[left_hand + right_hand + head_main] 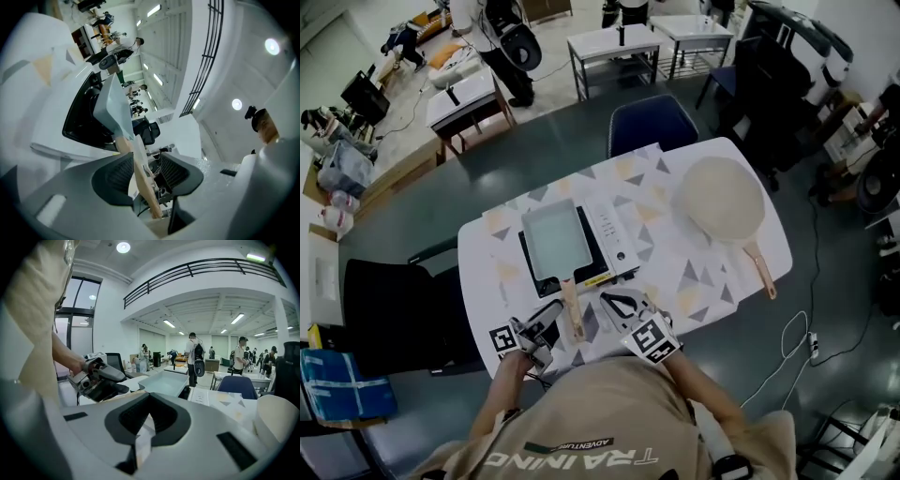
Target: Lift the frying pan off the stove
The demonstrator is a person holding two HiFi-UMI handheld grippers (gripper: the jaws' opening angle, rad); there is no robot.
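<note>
The rectangular frying pan (553,239) sat on the stove (614,232) on the desk (480,277), its wooden handle (571,311) pointing toward the person. The left tool (145,161), turned on its side, had its jaws apart with that handle between them, a gap showing beside the wood. The right tool (150,399) hung just right of the handle, jaws together and holding nothing. A round cream pan (722,199) lay well apart at the desk's right
</note>
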